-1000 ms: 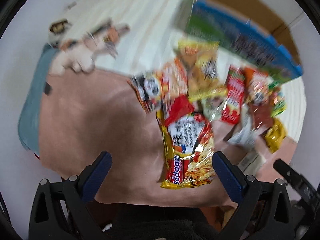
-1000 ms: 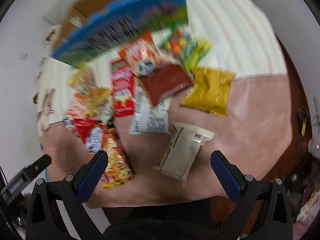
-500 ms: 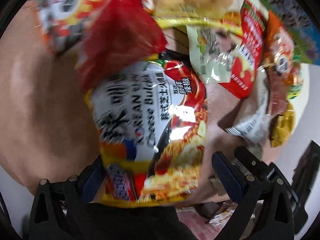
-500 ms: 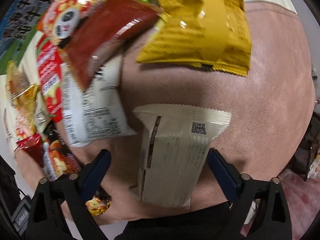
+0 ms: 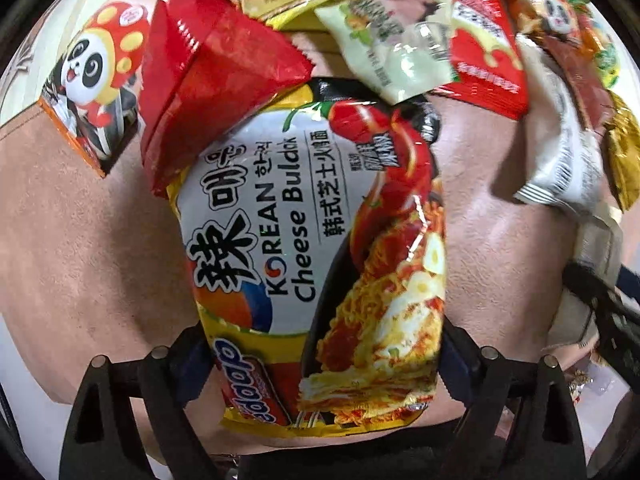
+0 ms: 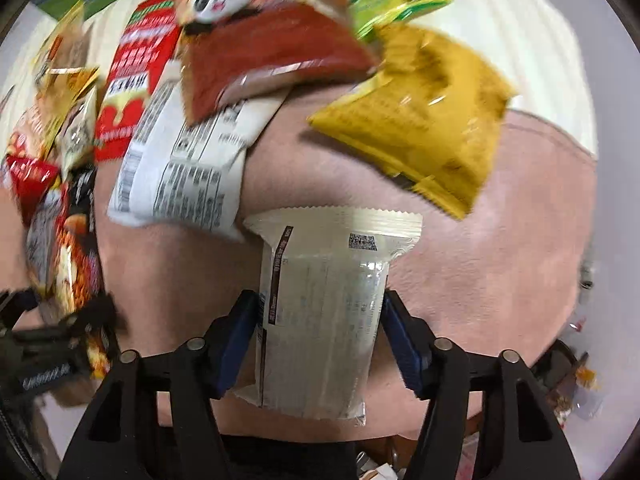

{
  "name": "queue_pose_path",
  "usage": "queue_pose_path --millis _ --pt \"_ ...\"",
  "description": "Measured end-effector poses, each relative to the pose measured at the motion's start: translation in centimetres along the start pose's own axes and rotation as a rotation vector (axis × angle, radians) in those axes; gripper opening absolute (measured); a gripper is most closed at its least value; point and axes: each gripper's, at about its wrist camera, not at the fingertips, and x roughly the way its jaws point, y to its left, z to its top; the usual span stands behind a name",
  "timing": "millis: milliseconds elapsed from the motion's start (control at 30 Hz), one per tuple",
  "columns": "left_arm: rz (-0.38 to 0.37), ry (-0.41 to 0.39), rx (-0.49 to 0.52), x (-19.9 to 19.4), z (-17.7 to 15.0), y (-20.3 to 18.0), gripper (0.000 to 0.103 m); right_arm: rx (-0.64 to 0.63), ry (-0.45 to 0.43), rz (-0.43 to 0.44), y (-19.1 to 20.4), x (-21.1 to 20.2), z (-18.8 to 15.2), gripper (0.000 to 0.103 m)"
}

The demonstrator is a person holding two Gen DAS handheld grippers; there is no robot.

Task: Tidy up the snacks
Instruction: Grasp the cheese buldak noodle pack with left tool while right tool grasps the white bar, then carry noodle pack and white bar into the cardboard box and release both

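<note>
Noodles first: the Korean cheese noodle packet (image 5: 316, 248) lies flat on the pink worktop (image 5: 92, 248), its long axis running straight away from the left gripper (image 5: 324, 364), and its near end sits between the jaws, which have just been closing in from wide. Its top edge is tucked under a red pouch (image 5: 212, 72), so a lift will likely drag that neighbour. The blue pads are mostly hidden behind the packet's edges, so whether they already press is hard to tell; they look to stand just at its sides. On the other hand, the right gripper (image 6: 322, 340) straddles the near half of a pale cream packet (image 6: 324, 300), also lying lengthwise away from it, and its jaws have just been narrowing too, the pads right against both long edges. The cream packet's far corner almost touches a white label-side packet (image 6: 184, 168); a yellow bag (image 6: 420, 120) lies apart beyond.
</note>
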Motion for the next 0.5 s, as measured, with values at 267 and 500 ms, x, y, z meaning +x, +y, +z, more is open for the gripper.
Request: queue_pose_path --millis 267,500 --pt "0.015 -0.078 -0.161 0.0 -0.7 0.7 0.085 0.115 0.017 0.152 -4.2 5.2 -1.6 0.059" --pt "0.012 -0.065 -0.210 -1.0 -4.8 -1.1 0.085 0.066 -0.011 0.247 -5.0 2.3 -2.8 0.056"
